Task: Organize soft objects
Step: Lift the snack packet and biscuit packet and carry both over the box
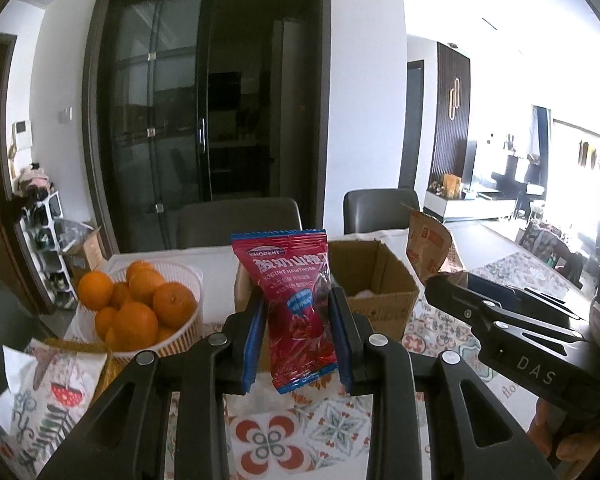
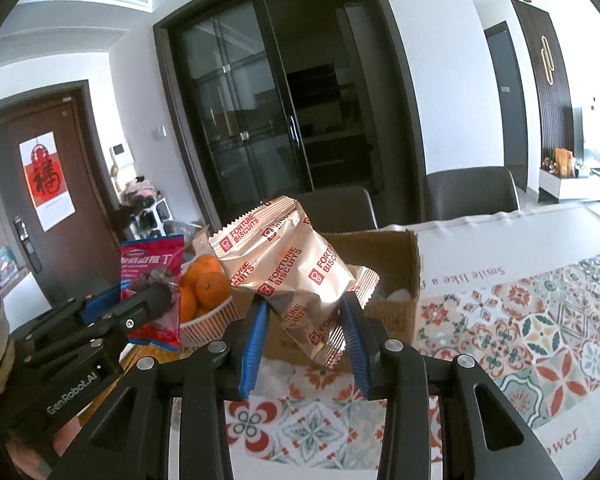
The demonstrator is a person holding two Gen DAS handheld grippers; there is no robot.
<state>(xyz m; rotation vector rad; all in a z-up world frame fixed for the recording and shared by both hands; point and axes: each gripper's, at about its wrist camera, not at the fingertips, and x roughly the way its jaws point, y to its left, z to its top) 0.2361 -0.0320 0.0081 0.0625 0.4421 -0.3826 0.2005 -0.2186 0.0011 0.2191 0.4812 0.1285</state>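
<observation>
My left gripper (image 1: 298, 304) is shut on a red yogurt hawthorn snack packet (image 1: 294, 300) and holds it upright above the table, just in front of an open cardboard box (image 1: 384, 296). My right gripper (image 2: 306, 312) is shut on a tan Fortune Biscuits packet (image 2: 296, 272), held above the table in front of the same box (image 2: 400, 280). The red packet (image 2: 152, 276) and left gripper (image 2: 140, 304) show at the left of the right wrist view. The biscuit packet (image 1: 430, 252) shows at the right of the left wrist view.
A white basket of oranges (image 1: 140, 308) stands left of the box. A patterned cloth (image 2: 520, 340) covers the table. A printed fabric bag (image 1: 48, 400) lies at the near left. Two dark chairs (image 1: 380, 210) stand behind the table.
</observation>
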